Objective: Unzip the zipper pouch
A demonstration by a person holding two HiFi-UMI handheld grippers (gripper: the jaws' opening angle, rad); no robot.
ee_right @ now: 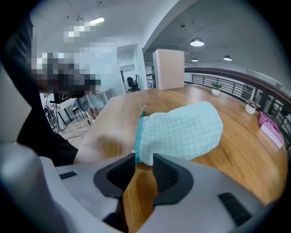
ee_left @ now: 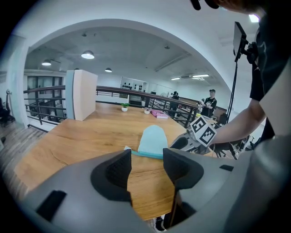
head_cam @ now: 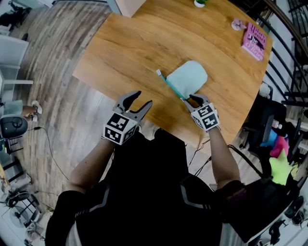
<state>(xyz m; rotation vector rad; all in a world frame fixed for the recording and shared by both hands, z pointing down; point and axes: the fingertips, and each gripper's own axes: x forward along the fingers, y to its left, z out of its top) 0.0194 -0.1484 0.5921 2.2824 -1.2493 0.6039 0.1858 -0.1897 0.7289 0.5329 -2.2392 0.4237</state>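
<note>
1. The zipper pouch (head_cam: 188,79) lies flat on the wooden table (head_cam: 134,43). It is pale mint cloth with a fine check, rounded at the far end.
2. A teal zipper (head_cam: 171,86) runs along its straight edge; the slider cannot be made out.
3. The right gripper (head_cam: 195,100) sits at the zipper's near corner. Its dark ribbed jaws stand partway apart with the corner between the tips. It is unclear whether the pads press the cloth.
4. The left gripper (head_cam: 143,99) hangs at the table's near edge, well apart from the pouch, with its jaws wide and nothing between them.
5. A pink book (head_cam: 255,41) lies at the far corner, and a potted plant (head_cam: 199,3) is cut off by the frame.
</note>
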